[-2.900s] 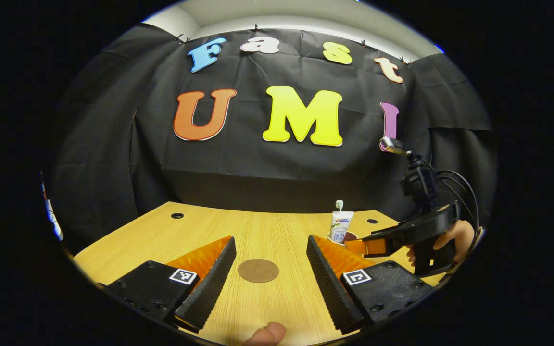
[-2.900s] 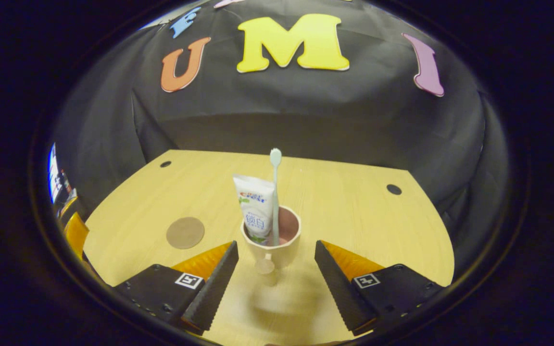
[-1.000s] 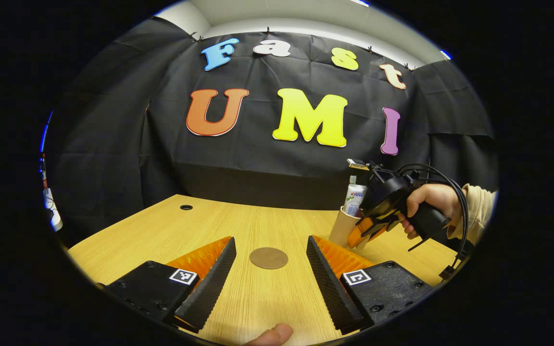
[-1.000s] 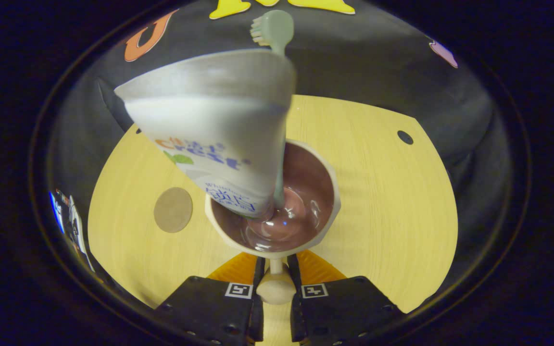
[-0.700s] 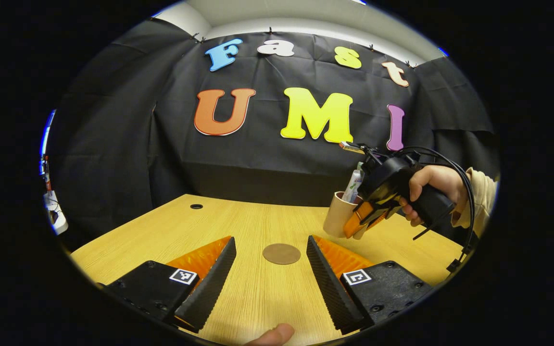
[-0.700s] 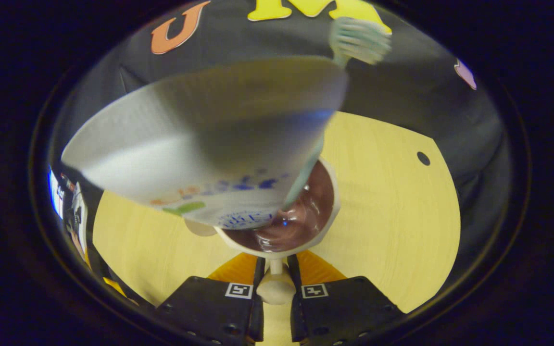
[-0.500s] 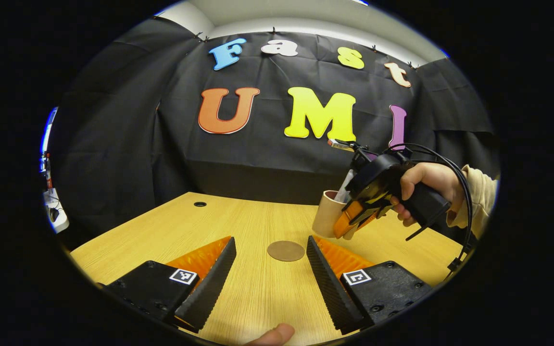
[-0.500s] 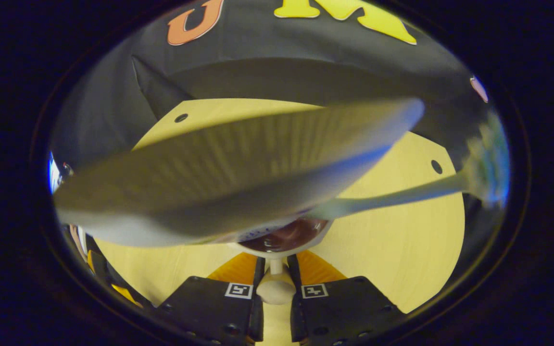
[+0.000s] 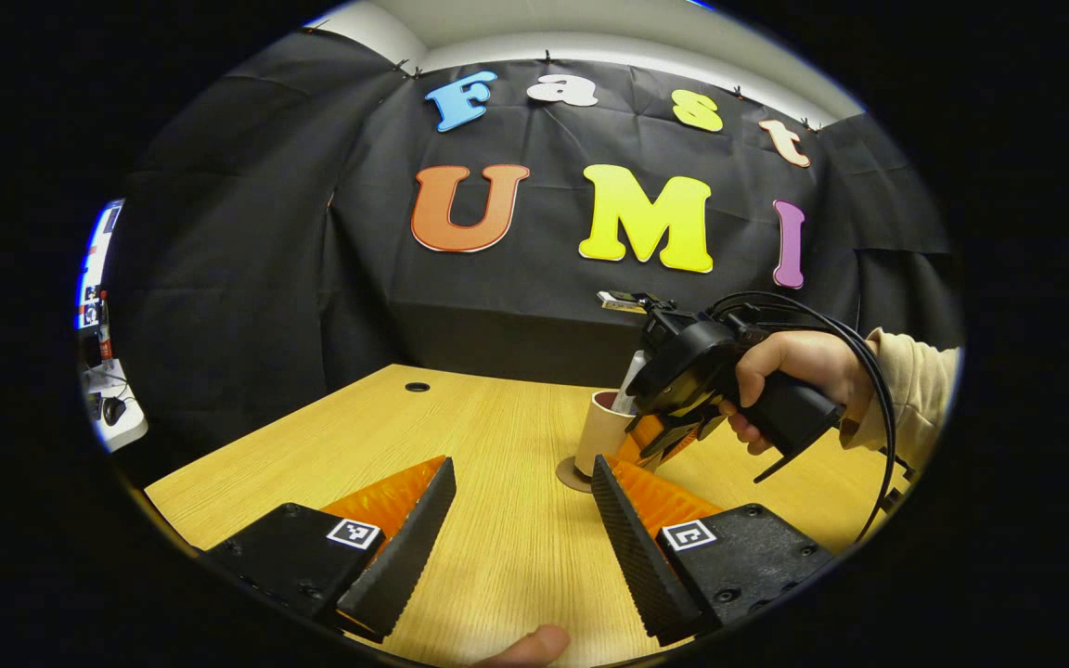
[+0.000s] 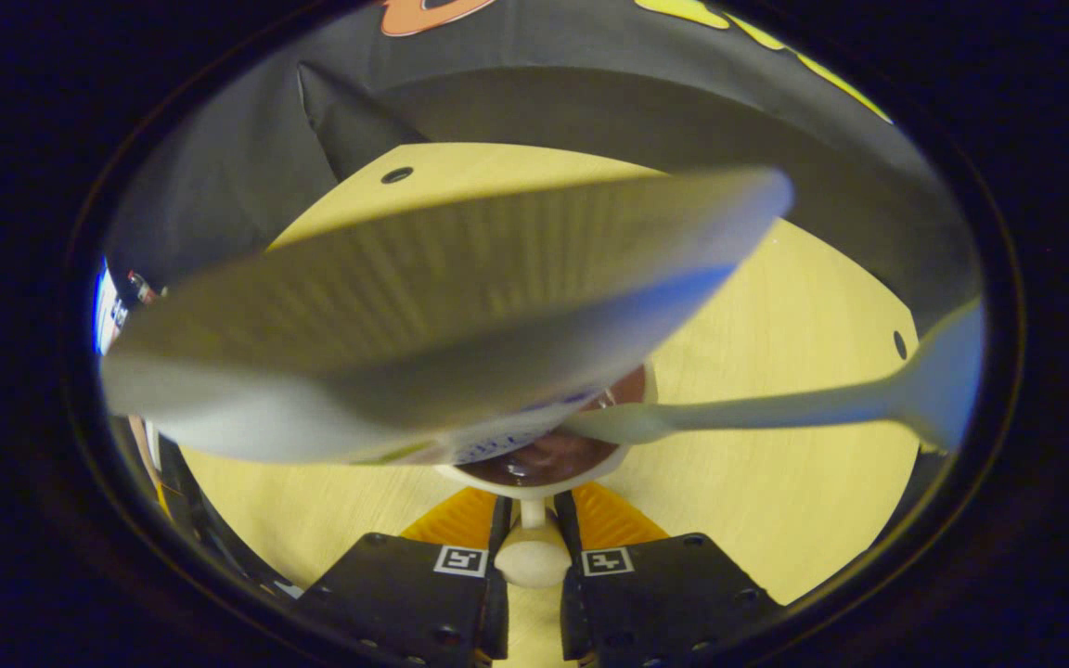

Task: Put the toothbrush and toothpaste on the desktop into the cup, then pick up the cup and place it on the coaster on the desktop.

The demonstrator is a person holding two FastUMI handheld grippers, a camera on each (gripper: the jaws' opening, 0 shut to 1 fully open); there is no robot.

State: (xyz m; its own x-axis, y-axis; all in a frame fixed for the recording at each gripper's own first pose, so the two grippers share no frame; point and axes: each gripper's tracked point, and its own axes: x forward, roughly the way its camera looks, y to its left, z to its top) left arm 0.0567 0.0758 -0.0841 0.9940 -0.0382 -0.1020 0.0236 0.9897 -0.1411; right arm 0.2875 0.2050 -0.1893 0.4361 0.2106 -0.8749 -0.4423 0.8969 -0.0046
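The wooden desktop [image 9: 497, 445] is the biggest thing here, pale yellow-grained, with a small round hole near its far edge. Low in the left gripper view, the left gripper [image 9: 521, 529] has its two black, ridge-faced fingers spread wide with only bare wood between them; each finger block carries a small square black-and-white marker.

Farther off in that view, a hand [image 9: 790, 366] in a cream sleeve [image 9: 910, 390] holds the right gripper [image 9: 655, 441] at the cup [image 9: 601, 429]. The cup is a plain beige tumbler, upright, over the brown round coaster [image 9: 572, 478], whose edge shows at its foot (whether it has touched down I cannot tell from here).

In the right gripper view the right gripper's [image 10: 533, 557] fingers are pressed close together, pinching a small rounded knob on the cup's [image 10: 534, 482] near side. The cup's inside is glossy brown. The toothpaste [image 10: 442, 315] tube leans out of it toward the lens, white and blurred, with blue and green printing near its lower end that is too smeared to read. The toothbrush [image 10: 776, 408], pale green-white, slants out to the right, and its head is blurred.
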